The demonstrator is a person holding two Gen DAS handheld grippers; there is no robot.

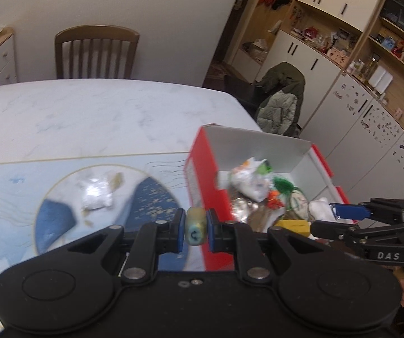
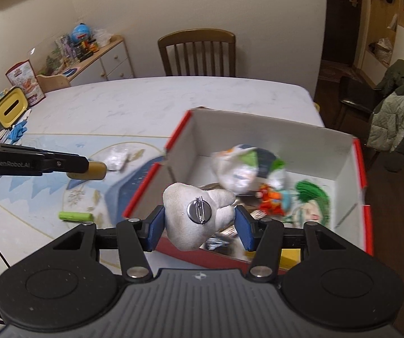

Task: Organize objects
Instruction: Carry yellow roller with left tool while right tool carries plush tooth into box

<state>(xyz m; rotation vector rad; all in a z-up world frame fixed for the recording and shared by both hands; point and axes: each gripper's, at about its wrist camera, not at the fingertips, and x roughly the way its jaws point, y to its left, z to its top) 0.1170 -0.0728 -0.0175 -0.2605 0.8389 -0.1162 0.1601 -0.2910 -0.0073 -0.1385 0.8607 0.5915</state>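
1. My right gripper (image 2: 199, 222) was clamped on a white plush brooch (image 2: 193, 217), pin-back facing the camera, held over the near wall of the red box (image 2: 359, 169).
2. My left gripper (image 1: 195, 229) pinched a small yellowish cylinder (image 1: 194, 226) above the blue placemat (image 1: 4, 186), just left of the box.
3. To finish well, I judged I should carry each piece past the rim before letting go, low over the toys (image 2: 247, 169) inside.
4. A green tube (image 2: 76, 215) remained on the mat.

A wooden chair (image 2: 196, 52) stands at the marble table's (image 2: 151, 104) far edge, upper centre; a green jacket (image 2: 394, 109) drapes a dark chair at right; a cluttered sideboard (image 2: 100, 56) lines the upper left.
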